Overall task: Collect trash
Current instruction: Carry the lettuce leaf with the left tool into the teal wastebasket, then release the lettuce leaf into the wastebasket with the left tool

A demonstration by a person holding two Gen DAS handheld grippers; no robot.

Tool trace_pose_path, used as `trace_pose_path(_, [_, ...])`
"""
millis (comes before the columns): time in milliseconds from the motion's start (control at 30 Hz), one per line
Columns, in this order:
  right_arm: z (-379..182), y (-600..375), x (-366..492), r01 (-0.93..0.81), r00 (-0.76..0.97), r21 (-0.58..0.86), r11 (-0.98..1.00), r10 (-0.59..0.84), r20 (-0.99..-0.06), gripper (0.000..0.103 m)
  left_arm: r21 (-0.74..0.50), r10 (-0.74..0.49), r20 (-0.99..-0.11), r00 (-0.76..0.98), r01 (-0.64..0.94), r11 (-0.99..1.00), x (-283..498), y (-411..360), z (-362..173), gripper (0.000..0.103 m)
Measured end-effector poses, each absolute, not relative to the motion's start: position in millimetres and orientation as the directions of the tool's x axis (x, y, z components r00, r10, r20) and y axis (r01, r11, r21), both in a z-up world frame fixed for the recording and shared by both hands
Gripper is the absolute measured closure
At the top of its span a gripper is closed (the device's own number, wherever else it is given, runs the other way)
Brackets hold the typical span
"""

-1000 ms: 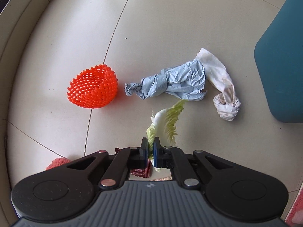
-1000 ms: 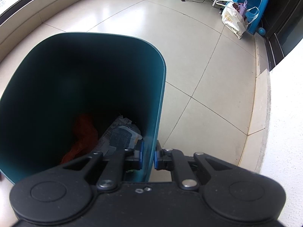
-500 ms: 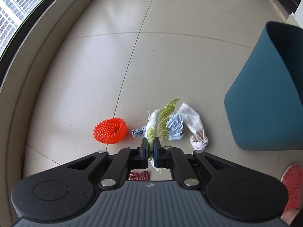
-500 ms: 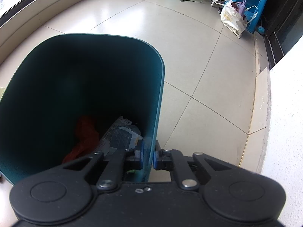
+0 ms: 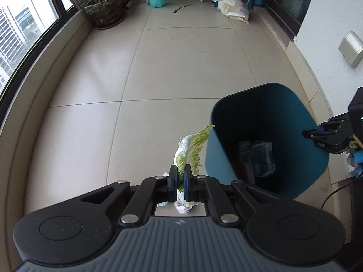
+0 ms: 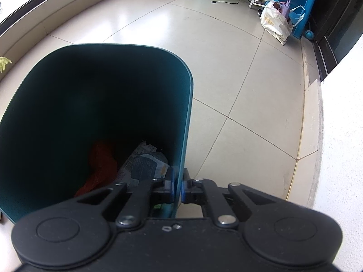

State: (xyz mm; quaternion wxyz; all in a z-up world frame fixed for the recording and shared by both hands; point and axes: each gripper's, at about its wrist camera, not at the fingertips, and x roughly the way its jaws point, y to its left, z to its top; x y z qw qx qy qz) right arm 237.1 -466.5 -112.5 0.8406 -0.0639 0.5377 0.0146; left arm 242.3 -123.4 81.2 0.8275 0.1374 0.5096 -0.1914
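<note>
Left tool (image 5: pixel 179 179) clamped on cabbage leaf (image 5: pixel 191 147), leaf held off floor just beside teal bin (image 5: pixel 315 158), right tool (image 6: pixel 177 187) pinching bin's rim, paper and red scrap inside

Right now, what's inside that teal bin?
Inside the teal bin lie a red crumpled thing and printed paper packaging. Anything beneath them, and the dark bottom, is hidden.

Each fisheye sits just behind its own tongs looking steeply down along them, the left one from just beside the teal bin (image 5: pixel 267 140) towards its open mouth and the far tiled balcony floor (image 5: pixel 172 68), the right one close over the same bin's rim (image 6: pixel 188 117), both sharing the bin's inside and the blue stool (image 6: pixel 295 0).
</note>
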Motion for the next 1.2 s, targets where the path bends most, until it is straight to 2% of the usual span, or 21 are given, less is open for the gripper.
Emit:
trace_pose_path(167, [-111.2, -466.6, 235.3, -0.096, 0.424, -0.091, 0.991, -0.042, -0.905, 0.099, -0.001, -0.256, -0.873, 0.415, 0.525, 0.851, 233.1, -169.8, 98.9, 0.099])
trace_pose_path(333, [-109.9, -467.9, 234.6, -0.093, 0.426, -0.085, 0.992, -0.037, -0.904, 0.099, -0.025, -0.284, -0.89, 0.357, 0.584, 0.811, 229.7, -221.6, 71.5, 0.099])
trace_pose_path(600, [-109.6, -467.5, 234.3, -0.097, 0.427, -0.088, 0.991, -0.038, -0.904, 0.099, 0.008, -0.198, -0.942, 0.27, 0.61, 0.792, 234.8, -274.8, -7.4, 0.099])
trace_pose_path(867, [-110.5, -467.5, 233.0, -0.102, 0.431, -0.087, 0.991, -0.035, -0.902, 0.099, 0.088, -0.053, -0.976, 0.211, 0.606, 0.791, 245.7, -295.8, -80.1, 0.098])
trace_pose_path(1200, [-110.3, -466.3, 231.9, -0.103, 0.432, -0.087, 0.991, -0.034, -0.901, 0.098, 0.065, -0.034, -0.987, 0.155, 0.587, 0.807, 251.3, -290.6, -110.5, 0.098])
